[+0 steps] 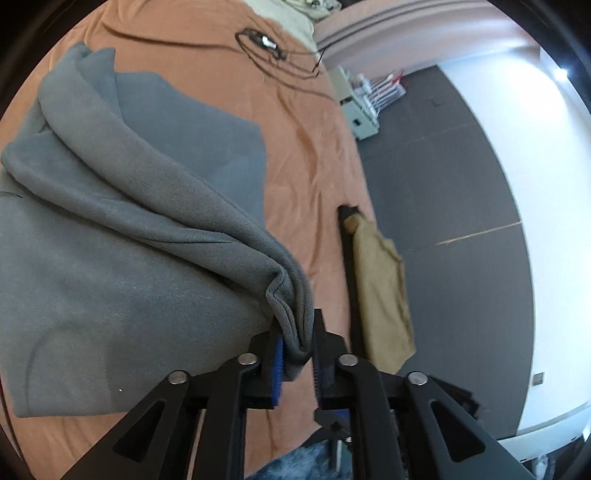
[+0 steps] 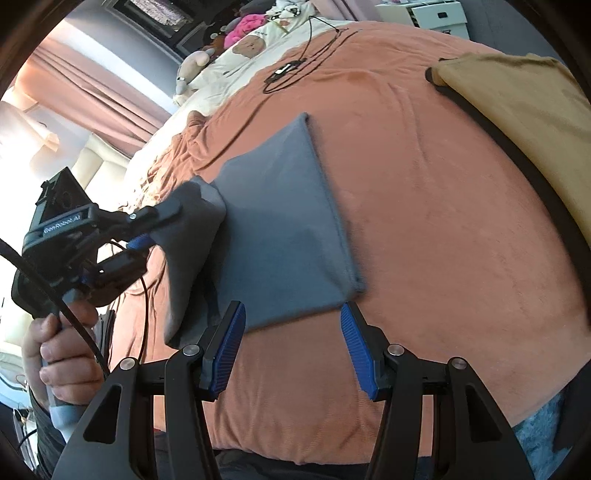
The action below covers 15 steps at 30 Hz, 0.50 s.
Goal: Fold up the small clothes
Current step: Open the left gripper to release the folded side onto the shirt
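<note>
A grey garment (image 1: 129, 240) lies partly folded on the orange blanket (image 1: 306, 147). My left gripper (image 1: 297, 343) is shut on a bunched ribbed edge of it, and the fabric drapes away from the blue pads in a raised fold. In the right wrist view the same garment (image 2: 280, 229) shows as a flat rectangle whose left flap is lifted by the left gripper (image 2: 162, 225), which a person's hand (image 2: 62, 354) holds. My right gripper (image 2: 293, 325) stands open with nothing between its fingers, just above the garment's near edge.
A tan garment (image 2: 517, 110) rests on a black strip (image 2: 517, 158) at the bed's right side. A black cable with a small device (image 2: 288, 70) lies farther up the blanket (image 2: 424, 221). Plush toys and pillows (image 2: 243, 26) crowd the head of the bed. Dark floor (image 1: 443, 184) lies beyond the bed's edge.
</note>
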### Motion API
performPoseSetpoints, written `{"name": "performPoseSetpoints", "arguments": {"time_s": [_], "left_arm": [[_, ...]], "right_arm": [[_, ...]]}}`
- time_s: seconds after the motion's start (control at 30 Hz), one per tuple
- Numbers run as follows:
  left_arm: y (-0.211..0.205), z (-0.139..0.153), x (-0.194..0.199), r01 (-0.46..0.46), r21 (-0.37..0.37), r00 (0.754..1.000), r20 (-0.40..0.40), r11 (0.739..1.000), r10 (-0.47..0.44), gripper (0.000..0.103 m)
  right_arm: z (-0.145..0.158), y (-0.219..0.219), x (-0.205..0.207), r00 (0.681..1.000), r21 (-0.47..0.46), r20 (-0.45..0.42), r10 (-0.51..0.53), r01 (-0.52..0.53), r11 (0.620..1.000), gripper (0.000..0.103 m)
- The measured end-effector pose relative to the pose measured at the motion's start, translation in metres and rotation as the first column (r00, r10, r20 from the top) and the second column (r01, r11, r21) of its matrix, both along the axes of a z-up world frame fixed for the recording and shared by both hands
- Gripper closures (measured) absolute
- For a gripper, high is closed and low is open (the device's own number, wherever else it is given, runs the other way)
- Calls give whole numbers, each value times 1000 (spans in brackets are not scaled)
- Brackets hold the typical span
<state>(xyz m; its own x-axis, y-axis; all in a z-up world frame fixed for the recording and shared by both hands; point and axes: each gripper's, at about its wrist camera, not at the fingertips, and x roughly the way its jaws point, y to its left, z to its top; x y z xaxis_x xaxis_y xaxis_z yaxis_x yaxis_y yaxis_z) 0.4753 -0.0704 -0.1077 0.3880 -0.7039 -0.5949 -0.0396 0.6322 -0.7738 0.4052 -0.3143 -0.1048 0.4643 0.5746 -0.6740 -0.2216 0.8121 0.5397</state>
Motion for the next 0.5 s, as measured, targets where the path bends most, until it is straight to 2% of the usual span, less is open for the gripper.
{"name": "performPoseSetpoints", "arguments": {"time_s": [0.1, 0.13, 0.17, 0.27, 0.5], "left_arm": [[0, -4, -1, 34, -13, 999, -4, 999, -34, 61], [2, -3, -3, 37, -6, 999, 0, 999, -37, 46], [6, -2, -5, 32, 10, 999, 7, 999, -32, 37], [26, 0, -12, 4, 53, 1000, 22, 999, -5, 33], [80, -17, -32, -74, 136, 997, -20, 988, 77, 33]], "right_arm": [[-2, 1, 0, 1000, 1, -16, 6, -6, 1000, 51], [-4, 4, 0, 1000, 3, -21, 13, -12, 1000, 51], [-4, 7, 0, 1000, 7, -23, 21, -21, 1000, 51], [-7, 20, 8, 998, -9, -27, 48, -48, 999, 49], [-6, 49, 25, 992, -56, -11, 127, -128, 990, 49]]}}
